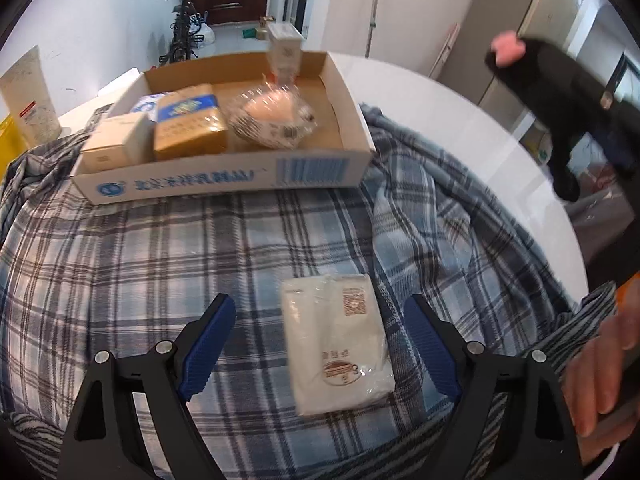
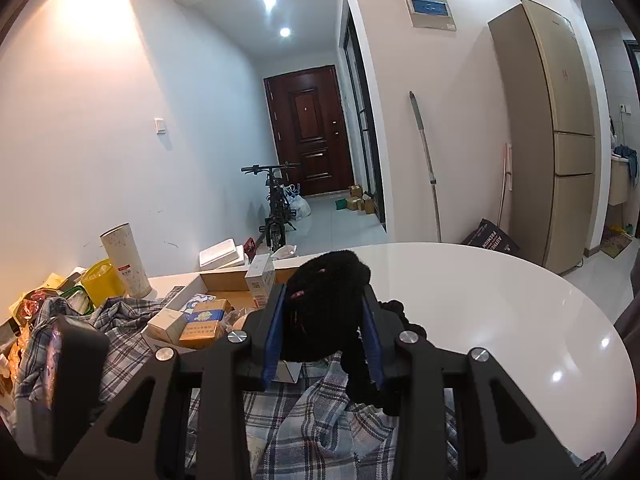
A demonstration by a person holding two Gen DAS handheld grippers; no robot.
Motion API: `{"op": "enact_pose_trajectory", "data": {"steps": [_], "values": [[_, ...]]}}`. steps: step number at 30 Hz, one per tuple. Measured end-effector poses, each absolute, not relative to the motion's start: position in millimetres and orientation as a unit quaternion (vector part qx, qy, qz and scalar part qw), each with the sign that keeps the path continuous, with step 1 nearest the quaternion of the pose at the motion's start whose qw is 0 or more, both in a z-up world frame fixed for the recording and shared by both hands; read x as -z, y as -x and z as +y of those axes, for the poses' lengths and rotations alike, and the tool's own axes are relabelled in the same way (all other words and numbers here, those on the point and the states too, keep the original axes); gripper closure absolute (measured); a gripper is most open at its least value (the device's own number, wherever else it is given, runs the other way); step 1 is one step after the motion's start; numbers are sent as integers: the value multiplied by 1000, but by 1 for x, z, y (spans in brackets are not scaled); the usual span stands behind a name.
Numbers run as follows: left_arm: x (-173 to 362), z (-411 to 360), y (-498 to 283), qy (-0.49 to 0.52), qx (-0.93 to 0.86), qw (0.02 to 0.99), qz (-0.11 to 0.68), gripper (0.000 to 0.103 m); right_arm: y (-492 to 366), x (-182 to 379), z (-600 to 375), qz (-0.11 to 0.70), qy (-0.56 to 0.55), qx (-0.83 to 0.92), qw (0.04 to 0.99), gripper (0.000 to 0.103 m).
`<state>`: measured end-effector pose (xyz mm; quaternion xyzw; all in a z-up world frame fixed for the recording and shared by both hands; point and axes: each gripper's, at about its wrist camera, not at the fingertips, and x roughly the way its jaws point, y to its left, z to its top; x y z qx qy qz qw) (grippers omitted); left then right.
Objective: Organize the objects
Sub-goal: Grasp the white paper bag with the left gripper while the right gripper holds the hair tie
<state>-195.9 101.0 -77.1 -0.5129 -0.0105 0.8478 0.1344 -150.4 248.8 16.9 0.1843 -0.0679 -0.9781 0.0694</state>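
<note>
Tissue pack (image 1: 336, 342) lies lengthwise between open left tool (image 1: 320, 330).

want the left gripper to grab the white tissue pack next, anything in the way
Nothing visible. The white tissue pack lies alone on the plaid cloth, between the open fingers of the left gripper.
</note>
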Motion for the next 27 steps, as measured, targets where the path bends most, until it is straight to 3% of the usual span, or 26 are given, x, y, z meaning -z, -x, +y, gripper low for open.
{"op": "enact_pose_trajectory", "data": {"steps": [4, 8, 12, 27], "values": [[91, 109, 199, 529, -839, 130, 4, 25, 150, -17, 253, -70, -184, 978, 65, 69], [95, 108, 198, 522, -843, 125, 11, 47, 150, -17, 256, -79, -189, 976, 70, 69], [92, 107, 195, 516, -846, 130, 15, 54, 151, -15, 253, -70, -191, 977, 67, 69], [24, 43, 168, 431, -896, 104, -19, 59, 160, -5, 245, -57, -210, 975, 55, 69]]}}
